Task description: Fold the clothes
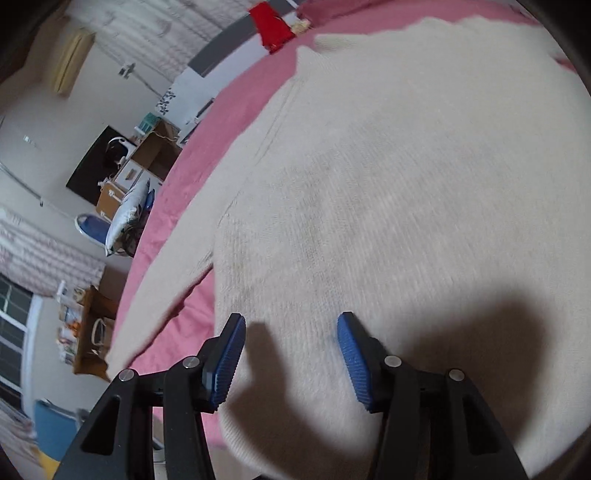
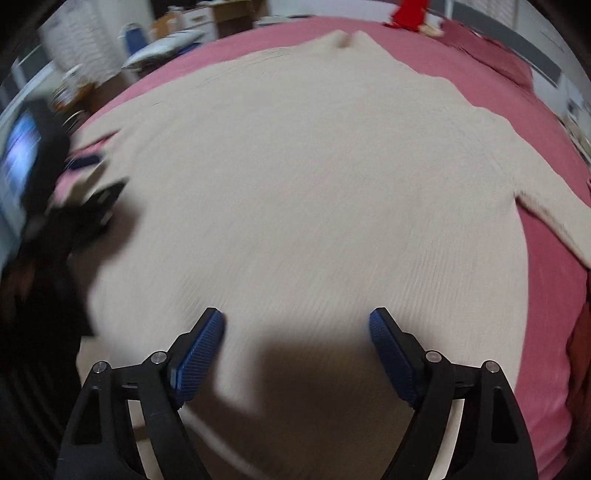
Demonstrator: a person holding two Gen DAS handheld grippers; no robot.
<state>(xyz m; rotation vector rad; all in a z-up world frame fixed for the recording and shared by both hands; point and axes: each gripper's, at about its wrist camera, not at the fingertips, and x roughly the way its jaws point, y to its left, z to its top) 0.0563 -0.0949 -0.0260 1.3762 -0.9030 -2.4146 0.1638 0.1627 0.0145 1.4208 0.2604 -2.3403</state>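
Note:
A cream knit sweater (image 1: 388, 192) lies spread flat on a pink bed cover (image 1: 207, 155). In the left wrist view my left gripper (image 1: 291, 325) hangs open just above the sweater's lower left part, near where a sleeve (image 1: 162, 299) branches off. From the right wrist view the same sweater (image 2: 303, 184) fills the frame, collar (image 2: 347, 37) at the far end and a sleeve (image 2: 554, 206) running off to the right. My right gripper (image 2: 297, 321) is open over the hem area, nothing between its pads. The left gripper (image 2: 88, 199) appears blurred at the sweater's left edge.
A red item (image 1: 273, 26) and a dark pink cloth (image 2: 487, 48) lie at the far end of the bed. Beyond the bed's left side stand boxes, a pillow (image 1: 125, 214), a wooden stand (image 1: 92, 328) and a window. A lit screen (image 2: 18, 162) shows far left.

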